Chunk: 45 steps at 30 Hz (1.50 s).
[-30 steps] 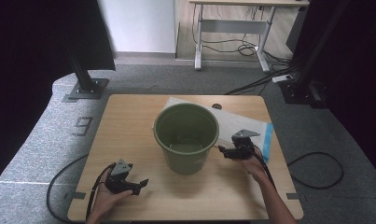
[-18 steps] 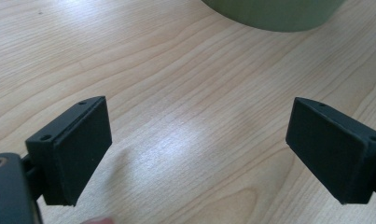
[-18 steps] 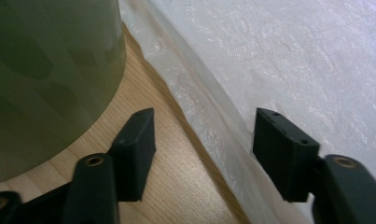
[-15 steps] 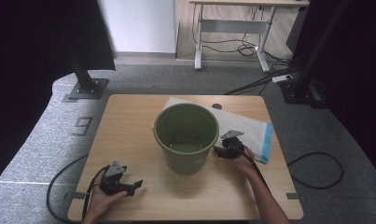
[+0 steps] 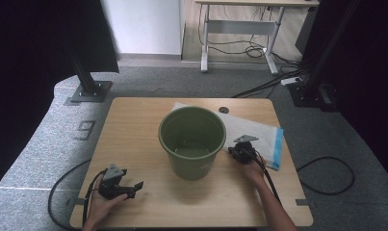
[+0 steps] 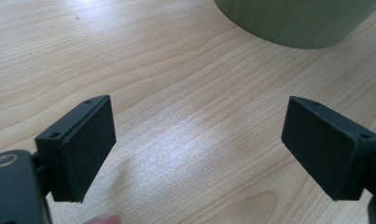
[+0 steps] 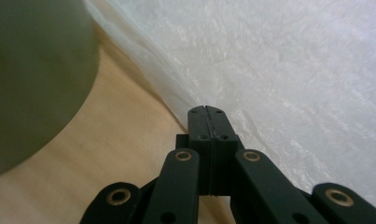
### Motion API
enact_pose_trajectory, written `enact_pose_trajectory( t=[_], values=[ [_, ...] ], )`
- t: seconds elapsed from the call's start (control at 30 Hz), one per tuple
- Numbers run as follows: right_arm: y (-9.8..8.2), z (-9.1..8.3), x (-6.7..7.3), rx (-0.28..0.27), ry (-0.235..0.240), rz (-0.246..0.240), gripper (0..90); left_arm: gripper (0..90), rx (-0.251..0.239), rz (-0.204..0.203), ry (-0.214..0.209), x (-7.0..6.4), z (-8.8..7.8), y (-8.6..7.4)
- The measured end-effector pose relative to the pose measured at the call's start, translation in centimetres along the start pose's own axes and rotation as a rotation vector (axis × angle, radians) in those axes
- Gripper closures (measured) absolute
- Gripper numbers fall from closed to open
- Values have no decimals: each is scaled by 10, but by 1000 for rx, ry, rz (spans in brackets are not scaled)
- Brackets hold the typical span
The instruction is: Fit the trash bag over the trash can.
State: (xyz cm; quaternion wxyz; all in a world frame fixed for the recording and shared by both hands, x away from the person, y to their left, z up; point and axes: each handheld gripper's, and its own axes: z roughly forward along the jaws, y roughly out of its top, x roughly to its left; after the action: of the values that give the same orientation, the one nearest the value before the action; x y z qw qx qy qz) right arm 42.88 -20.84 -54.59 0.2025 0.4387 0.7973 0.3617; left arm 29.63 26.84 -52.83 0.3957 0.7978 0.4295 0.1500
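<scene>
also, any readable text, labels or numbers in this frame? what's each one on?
"9": a large digit marked on the grey floor covering, left of the table; it could equally be a 6 seen from the other side.
Green bucket: no label or print to be seen.
White padded bag with the blue edge: no readable print in the high view or the right gripper view.
Left gripper and right gripper: no markings legible.

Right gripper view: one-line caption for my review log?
Right gripper, jaws shut, at the edge of a white plastic bag on the table, green bucket beside it.
</scene>
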Motion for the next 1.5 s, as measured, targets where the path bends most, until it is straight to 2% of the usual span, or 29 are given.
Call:
enact_pose_trajectory(
  t=[0.07,0.1,0.13,0.27,0.3,0.33,0.4,0.43,0.5,0.63,0.77,0.8,0.83,0.87,0.93,0.97,1.0,1.03,1.07,1.1,1.13,1.33,1.4,1.5],
  values=[
    [-10,-14,0,-17,-6,9,889,101,2,2,0,-1,0,0],
    [-10,-14,0,-17,-6,9,889,101,2,2,0,-1,0,0],
    [-22,-31,0,-36,0,17,889,101,1,0,-2,-1,0,0],
    [-53,-66,3,-59,10,29,889,109,8,2,-1,-1,1,0],
    [-53,-66,3,-59,10,29,889,109,8,2,-1,-1,1,0],
    [-67,-79,4,-56,13,20,889,110,11,0,1,-2,2,0],
    [-80,-90,4,-45,5,2,889,110,16,3,3,-3,3,0],
    [-80,-90,4,-45,5,2,889,110,16,3,3,-3,3,0],
    [-93,-105,1,-47,-1,25,889,110,22,5,-2,-5,6,1],
    [-98,-114,3,-48,-6,23,884,110,31,11,-2,-7,9,2],
    [-86,-120,12,-124,-36,-3,612,114,37,10,4,-8,12,3],
    [-72,-116,17,-156,-35,-15,492,118,38,9,6,-8,12,3],
    [-72,-116,17,-156,-35,-15,492,118,39,9,6,-8,13,3],
    [-56,-105,19,-164,-7,-14,398,118,40,9,7,-9,13,2],
    [-41,-90,22,-151,18,-26,358,120,41,12,9,-10,13,2],
    [-41,-90,22,-151,18,-26,358,122,41,12,9,-10,13,2],
    [-29,-74,25,-136,24,-24,334,123,41,12,11,-10,13,2],
    [-25,-66,26,-127,29,-21,328,123,40,9,11,-9,12,2],
    [-25,-66,26,-127,29,-21,328,123,39,6,12,-9,13,2],
    [-19,-54,28,-120,26,-17,322,125,41,5,15,-7,13,2],
    [-17,-49,30,-109,26,-13,322,126,41,4,14,-7,13,2],
    [-19,-31,32,-58,21,-6,330,126,41,6,15,-5,12,1],
    [-21,-23,35,-48,4,-12,370,128,39,2,17,-4,12,1],
    [-21,-18,35,-49,-8,8,414,129,43,3,19,-4,13,1]
  ],
)
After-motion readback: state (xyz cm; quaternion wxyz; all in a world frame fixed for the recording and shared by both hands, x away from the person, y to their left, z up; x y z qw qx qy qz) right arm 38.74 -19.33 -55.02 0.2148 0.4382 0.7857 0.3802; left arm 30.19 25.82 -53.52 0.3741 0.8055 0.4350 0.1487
